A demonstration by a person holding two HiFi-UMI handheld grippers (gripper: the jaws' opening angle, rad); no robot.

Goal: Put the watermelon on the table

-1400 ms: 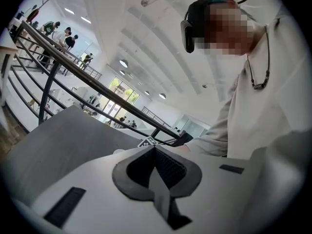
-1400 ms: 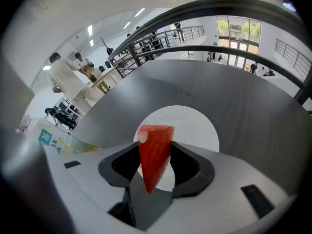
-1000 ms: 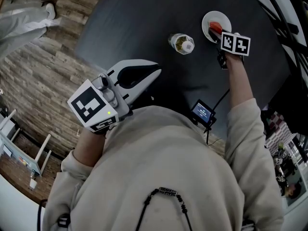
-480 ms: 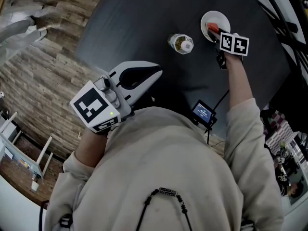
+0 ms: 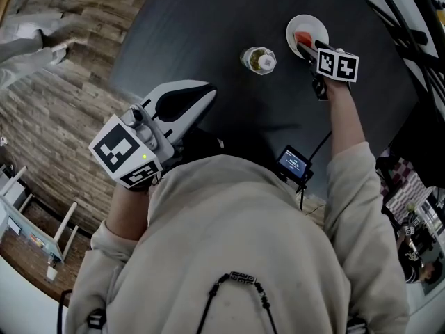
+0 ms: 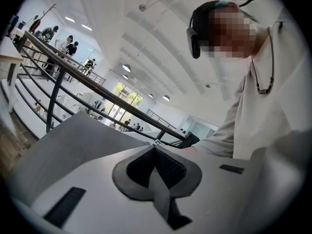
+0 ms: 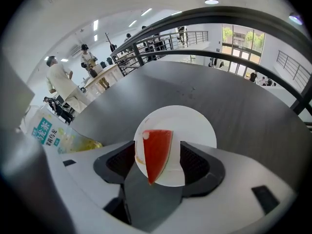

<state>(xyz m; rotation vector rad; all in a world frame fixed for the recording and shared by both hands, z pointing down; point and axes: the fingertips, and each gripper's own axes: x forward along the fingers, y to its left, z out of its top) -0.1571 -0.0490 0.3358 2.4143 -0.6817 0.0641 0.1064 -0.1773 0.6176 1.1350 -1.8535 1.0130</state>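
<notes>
A red watermelon slice (image 7: 157, 152) with a green rind lies on a small white plate (image 7: 197, 126) on the dark table (image 5: 208, 19). My right gripper (image 7: 158, 164) points steeply down over that plate, and its jaws are opening. The slice sits between its black pads (image 7: 196, 162), with a strip of white plate showing on either side, so neither pad presses on it. The head view shows the plate (image 5: 309, 24) at the far right with the right gripper (image 5: 316, 51) above the slice (image 5: 303, 39). My left gripper (image 5: 207, 89) is shut and empty, held near my chest.
A clear bottle with yellowish contents (image 5: 259, 60) stands left of the plate; its label shows in the right gripper view (image 7: 51, 133). A small screen device (image 5: 295, 163) with a cable lies at the table's near edge. Wooden floor (image 5: 62, 103) lies beyond the table's left edge.
My left gripper has drifted a little to the left in the head view. The right gripper stays over the plate.
</notes>
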